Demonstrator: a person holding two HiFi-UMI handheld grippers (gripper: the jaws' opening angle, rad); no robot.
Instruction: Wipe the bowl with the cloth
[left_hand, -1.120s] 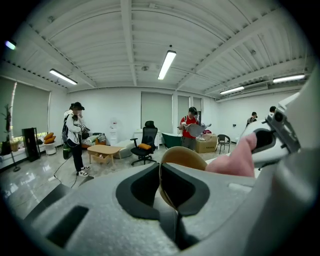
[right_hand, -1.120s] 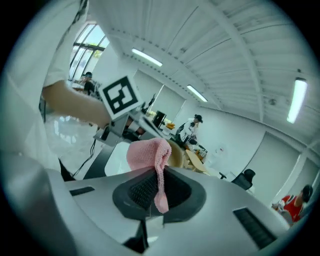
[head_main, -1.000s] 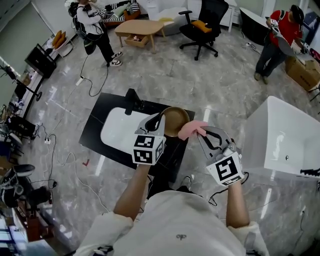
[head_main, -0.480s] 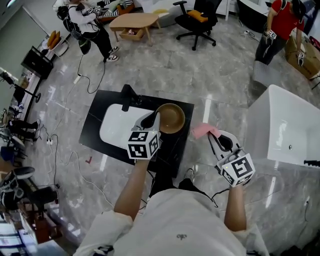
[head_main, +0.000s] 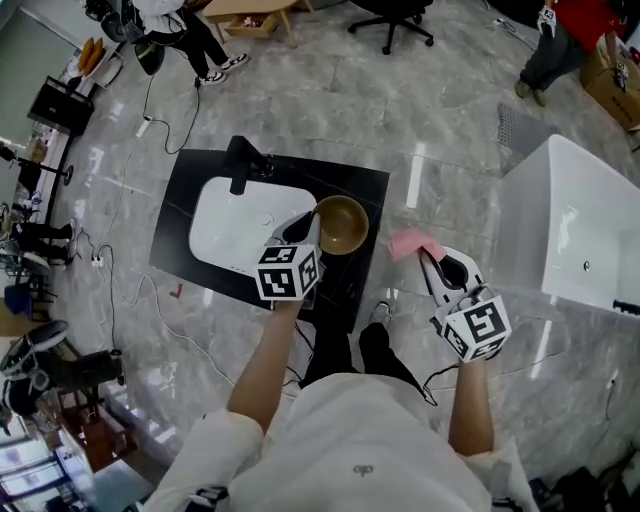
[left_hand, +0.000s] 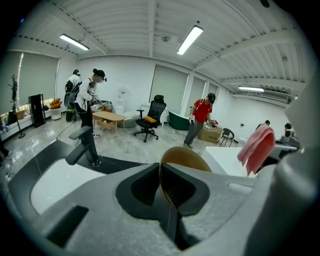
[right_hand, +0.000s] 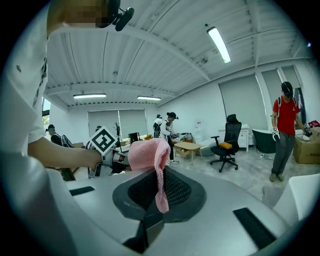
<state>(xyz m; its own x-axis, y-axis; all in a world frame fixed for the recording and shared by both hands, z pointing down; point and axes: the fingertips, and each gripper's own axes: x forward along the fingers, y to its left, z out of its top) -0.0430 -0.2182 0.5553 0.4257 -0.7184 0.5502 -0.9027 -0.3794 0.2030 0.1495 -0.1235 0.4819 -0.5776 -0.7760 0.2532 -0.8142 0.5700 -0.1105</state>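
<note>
- bowl (left_hand: 187, 157): only its top pokes up past the jaws of the left gripper (left_hand: 161, 184), rest is behind them
- cloth (right_hand: 148, 150): bottom end vanishes down between the jaws of the right gripper (right_hand: 159, 195)
- white tub (head_main: 585, 230) gets chopped by the head view's right edge

No legible text, no brands or numbers, no signs (only coded square markers (head_main: 288, 277) on gripper cubes (head_main: 478, 330))

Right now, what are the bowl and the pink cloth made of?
The bowl looks like wood or wood-coloured plastic. It is golden brown and smooth, with a thin rim and a soft sheen, but I can't tell which it is. The cloth looks like knitted yarn, soft and matte. Tiny knit loops show, and it hangs limp.
</note>
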